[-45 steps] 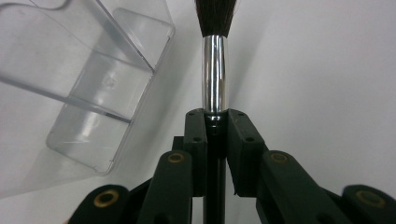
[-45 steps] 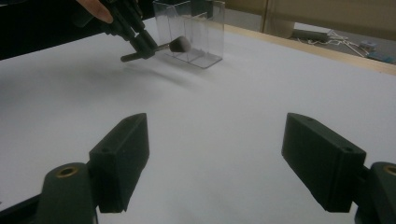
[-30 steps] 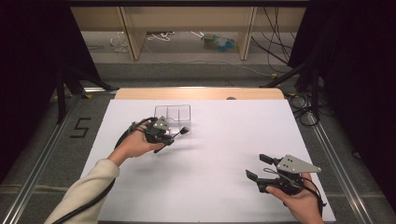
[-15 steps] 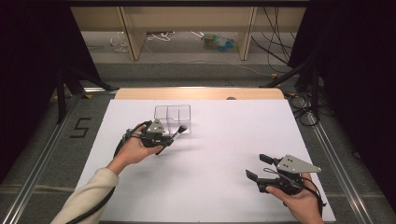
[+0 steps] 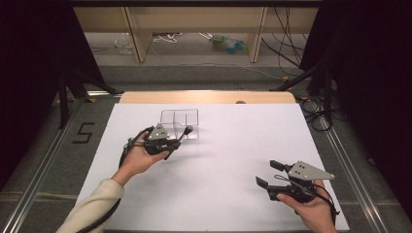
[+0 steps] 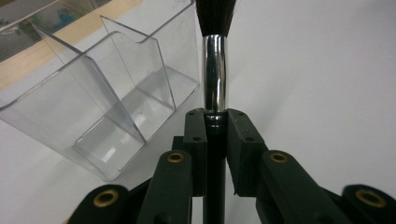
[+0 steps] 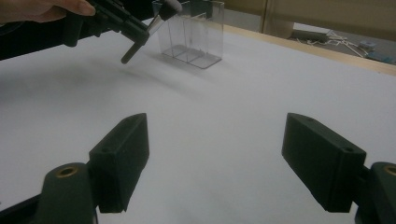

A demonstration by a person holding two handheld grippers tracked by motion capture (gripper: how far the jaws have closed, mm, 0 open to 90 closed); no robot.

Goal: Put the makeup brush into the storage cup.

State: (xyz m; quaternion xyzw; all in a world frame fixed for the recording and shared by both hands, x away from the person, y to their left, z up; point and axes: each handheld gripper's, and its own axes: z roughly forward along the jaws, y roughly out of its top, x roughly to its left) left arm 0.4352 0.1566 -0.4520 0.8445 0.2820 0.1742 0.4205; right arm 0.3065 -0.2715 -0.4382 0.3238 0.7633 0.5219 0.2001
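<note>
The left gripper (image 5: 171, 144) is clenched on a makeup brush (image 6: 214, 60), its jaws pinching the black handle just below the shiny metal ferrule, bristles pointing away from the hand. The brush hangs tilted in the air just beside a clear plastic organizer (image 5: 179, 119) with divided compartments, which stands toward the far edge of the white table (image 5: 233, 160), a little left of its middle. In the right gripper view the brush head (image 7: 169, 6) sits at about the height of the organizer's rim, on its left side.

The right gripper (image 5: 272, 175) rests near the table's near right corner, well apart from all this, its jaws spread wide with nothing between them.

To my eye, the job in hand is dropping the brush into one of the compartments. Doing it well means raising the wrist until the handle points down, bringing it over one slot and clear of the thin dividers, and lowering before letting go. The organizer looks light, so a knock on its wall could shove or tip it; the idle gripper could steady it.
</note>
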